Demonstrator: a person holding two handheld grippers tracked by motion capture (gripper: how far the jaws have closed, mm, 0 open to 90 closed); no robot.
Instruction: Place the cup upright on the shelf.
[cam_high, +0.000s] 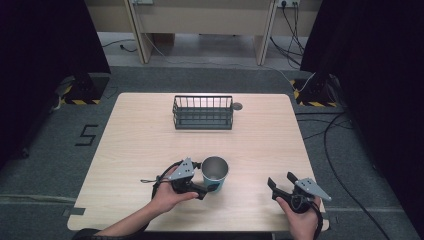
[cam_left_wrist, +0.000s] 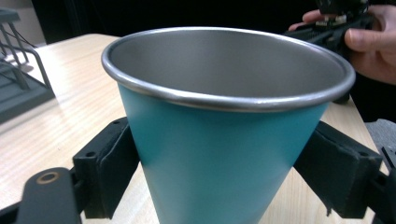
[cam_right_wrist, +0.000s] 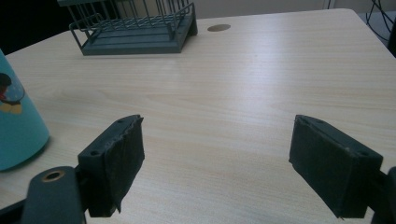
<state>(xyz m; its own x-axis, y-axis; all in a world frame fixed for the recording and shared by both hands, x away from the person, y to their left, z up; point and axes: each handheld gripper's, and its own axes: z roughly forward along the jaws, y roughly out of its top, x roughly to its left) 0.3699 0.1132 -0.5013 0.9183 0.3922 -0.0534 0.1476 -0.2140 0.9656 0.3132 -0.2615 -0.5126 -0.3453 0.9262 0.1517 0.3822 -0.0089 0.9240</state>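
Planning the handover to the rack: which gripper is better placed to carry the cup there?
Left. The left gripper already has its jaws on both sides of the teal cup. The right gripper is open, off to the side, holding nothing.

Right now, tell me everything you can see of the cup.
The cup is a tapered tumbler, teal outside, bare grey metal inside with a rolled metal rim, empty. A small dark figure is printed on its side. It stands upright on the table, near the front edge, well short of the wire rack. The left gripper has a pad against each side of its wall, low down.
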